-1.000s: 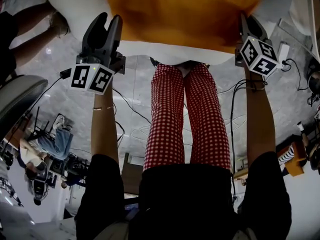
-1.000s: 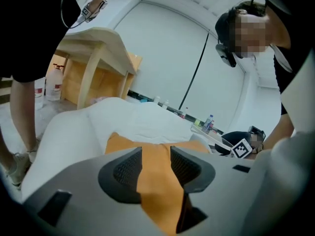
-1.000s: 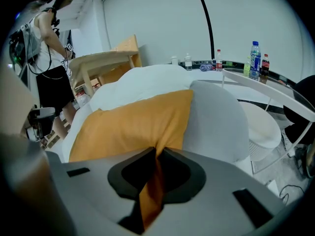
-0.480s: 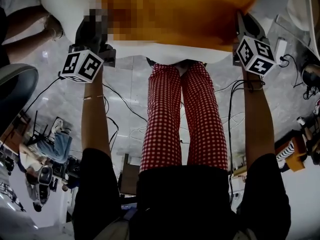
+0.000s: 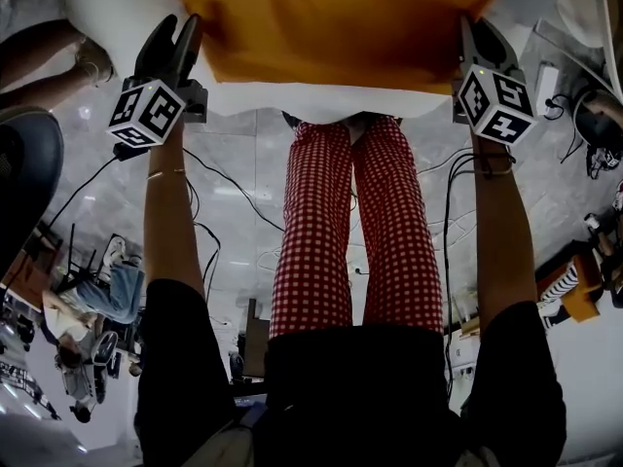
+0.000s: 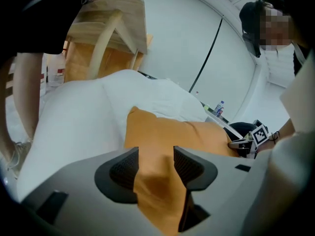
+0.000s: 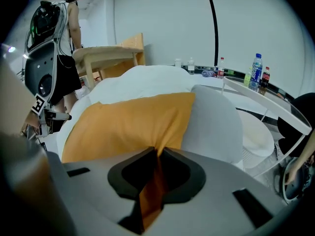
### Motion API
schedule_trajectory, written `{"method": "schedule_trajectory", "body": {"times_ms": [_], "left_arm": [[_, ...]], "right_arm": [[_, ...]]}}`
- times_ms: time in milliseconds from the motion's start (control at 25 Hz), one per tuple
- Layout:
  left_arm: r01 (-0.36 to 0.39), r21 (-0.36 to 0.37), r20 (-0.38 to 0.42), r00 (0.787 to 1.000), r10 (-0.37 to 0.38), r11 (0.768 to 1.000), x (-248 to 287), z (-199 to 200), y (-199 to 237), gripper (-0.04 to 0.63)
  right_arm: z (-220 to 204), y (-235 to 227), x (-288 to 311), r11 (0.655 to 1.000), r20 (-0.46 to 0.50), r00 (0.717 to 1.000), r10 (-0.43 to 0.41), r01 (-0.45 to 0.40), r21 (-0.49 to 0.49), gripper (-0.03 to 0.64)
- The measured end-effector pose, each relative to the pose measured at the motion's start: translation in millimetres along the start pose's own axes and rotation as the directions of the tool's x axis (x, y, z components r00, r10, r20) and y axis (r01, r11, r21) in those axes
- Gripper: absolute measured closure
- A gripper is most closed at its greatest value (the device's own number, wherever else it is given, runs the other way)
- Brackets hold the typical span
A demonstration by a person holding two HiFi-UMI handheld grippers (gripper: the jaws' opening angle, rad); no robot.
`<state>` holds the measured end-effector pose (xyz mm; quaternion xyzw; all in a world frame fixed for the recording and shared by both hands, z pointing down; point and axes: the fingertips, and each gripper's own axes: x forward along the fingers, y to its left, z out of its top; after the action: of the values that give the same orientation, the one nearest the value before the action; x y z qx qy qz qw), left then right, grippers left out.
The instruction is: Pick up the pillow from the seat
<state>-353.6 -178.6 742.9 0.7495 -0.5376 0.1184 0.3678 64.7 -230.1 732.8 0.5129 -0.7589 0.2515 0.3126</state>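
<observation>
Dropping lower at upper left, my left gripper (image 5: 182, 27) was opening astride the pillow (image 5: 341, 17) corner while my right gripper (image 7: 157, 156) pinched the opposite corner.

The right hand-held gripper (image 7: 156, 154) pinches the orange pillow's (image 7: 128, 124) corner.

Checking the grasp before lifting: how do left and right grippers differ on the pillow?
On the left gripper the jaws stand apart, having just been opening; on the right gripper they are pinched shut. The pillow corner lies loose in the left; the right squeezes a thin fold. Both sit at its near edge.
</observation>
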Motion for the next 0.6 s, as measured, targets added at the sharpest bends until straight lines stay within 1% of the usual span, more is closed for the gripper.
{"method": "schedule_trajectory", "body": {"times_ms": [120, 200, 280, 440, 600], "left_arm": [[0.028, -0.027, -0.04, 0.999, -0.029, 0.999, 9, -10, 4, 0.365], [0.039, -0.029, -0.073, 0.996, -0.041, 0.999, 15, -17, 5, 0.354], [0.039, -0.03, -0.102, 0.994, -0.042, 0.999, 19, -22, 8, 0.343], [0.024, -0.071, -0.146, 0.989, -0.034, 0.997, 27, -31, 16, 0.305], [0.024, -0.077, -0.161, 0.986, -0.037, 0.997, 35, -29, 23, 0.298]], "right_arm": [[-1, -2, -1, 1.0, -0.003, 1.0, -0.011, 0.011, 0.001, 0.555], [-2, -3, -2, 1.0, -0.003, 1.0, -0.015, 0.015, 0.003, 0.555], [-1, -3, -2, 1.0, -0.001, 1.0, -0.02, 0.02, 0.005, 0.555], [-3, -4, -5, 0.999, -0.003, 0.999, -0.038, 0.038, -0.001, 0.555], [-1, -4, -6, 0.999, 0.003, 0.999, -0.048, 0.048, 0.006, 0.555]]}}
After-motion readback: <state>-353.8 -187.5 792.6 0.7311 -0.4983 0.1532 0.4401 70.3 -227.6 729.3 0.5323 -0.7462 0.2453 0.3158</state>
